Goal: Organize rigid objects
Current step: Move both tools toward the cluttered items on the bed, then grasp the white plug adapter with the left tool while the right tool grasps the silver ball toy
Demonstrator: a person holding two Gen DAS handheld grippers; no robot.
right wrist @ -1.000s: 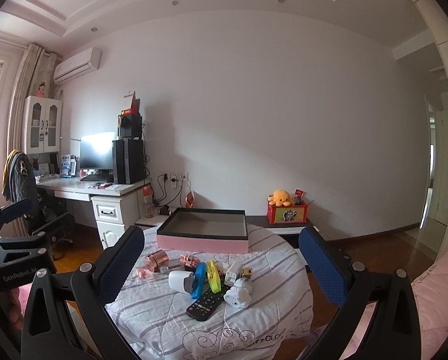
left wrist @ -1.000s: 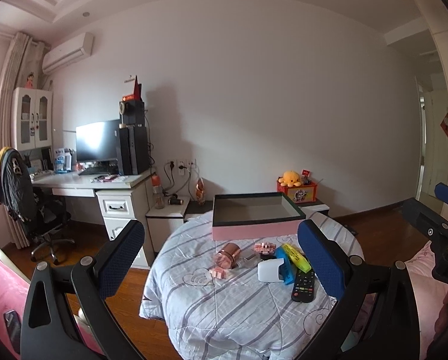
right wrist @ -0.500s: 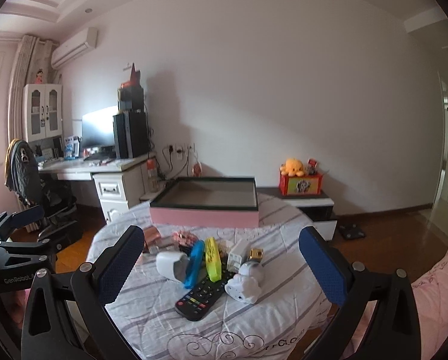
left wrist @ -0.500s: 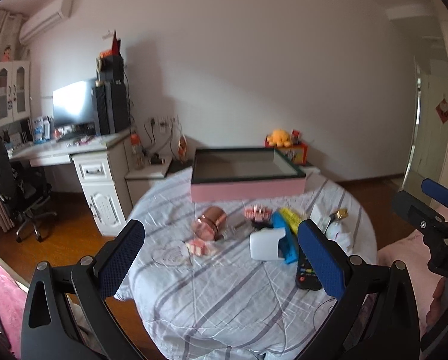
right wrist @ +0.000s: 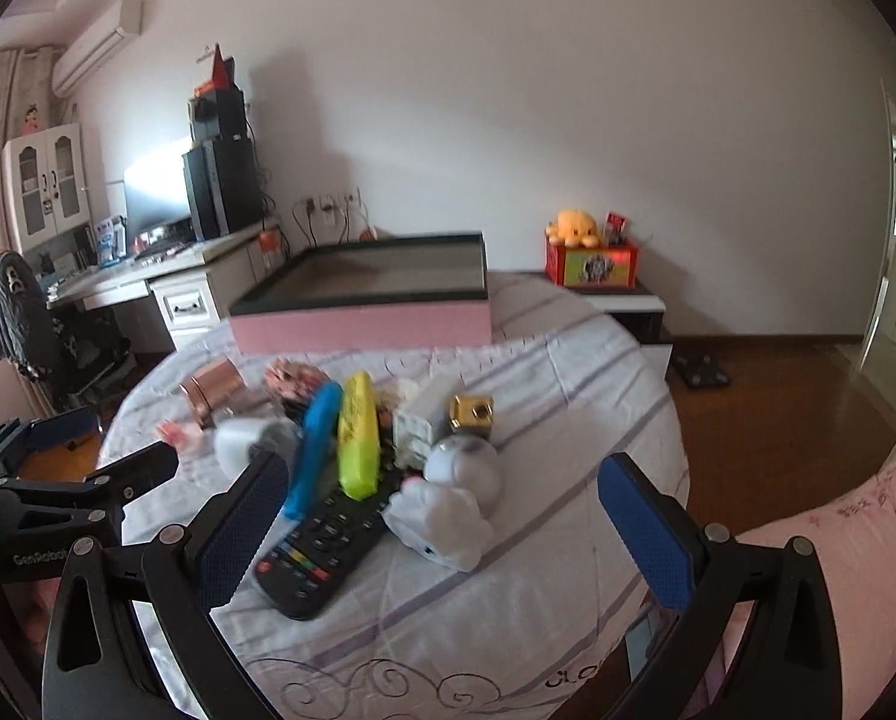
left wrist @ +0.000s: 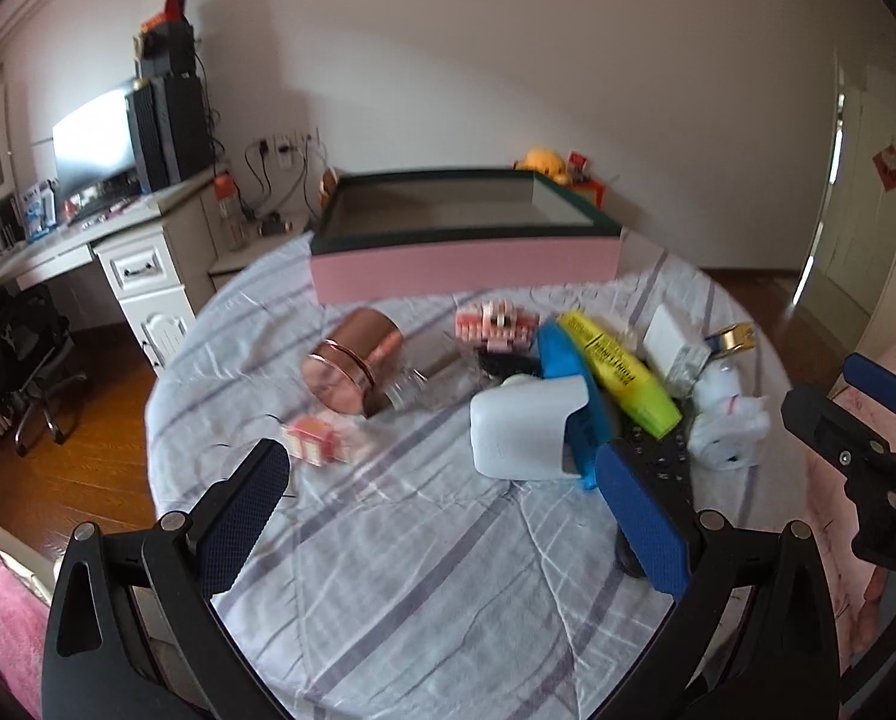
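Observation:
A round table with a striped cloth (left wrist: 423, 546) holds a pink open box (left wrist: 466, 264) at the back. In front lie a copper jar (left wrist: 351, 363), pink block toys (left wrist: 318, 444), a white item (left wrist: 523, 435), a blue item (left wrist: 568, 372), a yellow highlighter (left wrist: 619, 375), a black remote (right wrist: 321, 546) and a white figure (right wrist: 454, 504). My left gripper (left wrist: 448, 510) is open and empty over the near cloth. My right gripper (right wrist: 441, 528) is open and empty above the remote and white figure.
A desk with a monitor (left wrist: 93, 144) and an office chair (left wrist: 21, 348) stand at the left. A low cabinet with a red toy box (right wrist: 592, 261) stands behind the table. Wood floor (right wrist: 772, 396) lies at the right, a pink bed edge (right wrist: 856, 546) near right.
Both grippers have moved forward and tilted down toward the table; the objects look larger and closer. Both stay open.

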